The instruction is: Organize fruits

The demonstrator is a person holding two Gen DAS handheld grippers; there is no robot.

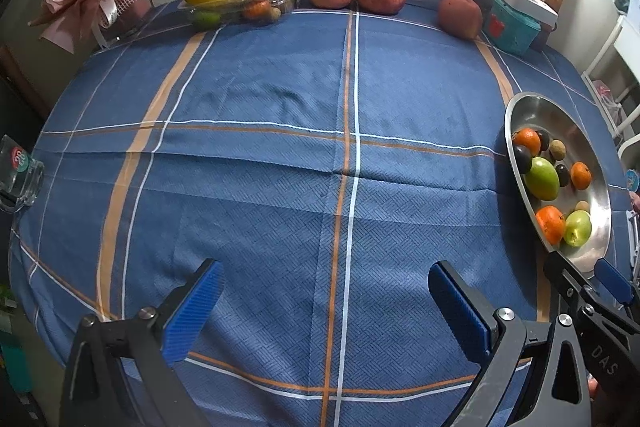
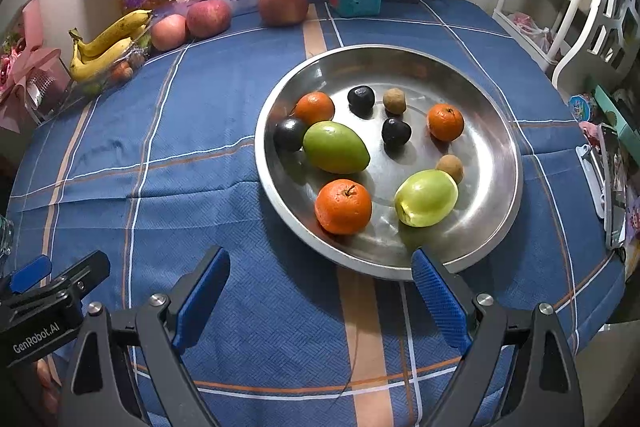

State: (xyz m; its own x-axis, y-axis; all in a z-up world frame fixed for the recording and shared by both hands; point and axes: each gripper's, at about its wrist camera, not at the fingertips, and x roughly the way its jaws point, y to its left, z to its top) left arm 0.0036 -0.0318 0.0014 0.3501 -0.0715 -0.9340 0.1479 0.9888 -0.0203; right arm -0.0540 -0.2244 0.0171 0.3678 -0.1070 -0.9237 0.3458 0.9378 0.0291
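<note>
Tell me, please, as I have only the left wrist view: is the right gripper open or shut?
Observer: Open. The right gripper has its jaws wide apart and holds nothing.
Operator: Where is it relative to the steel plate?
Observer: Just short of the steel plate, at its near rim; one blue fingertip overlaps that rim in the picture.
Operator: Is anything on the table to the right of the plate?
Observer: Yes, what looks like a phone lies near the table's right edge.
</note>
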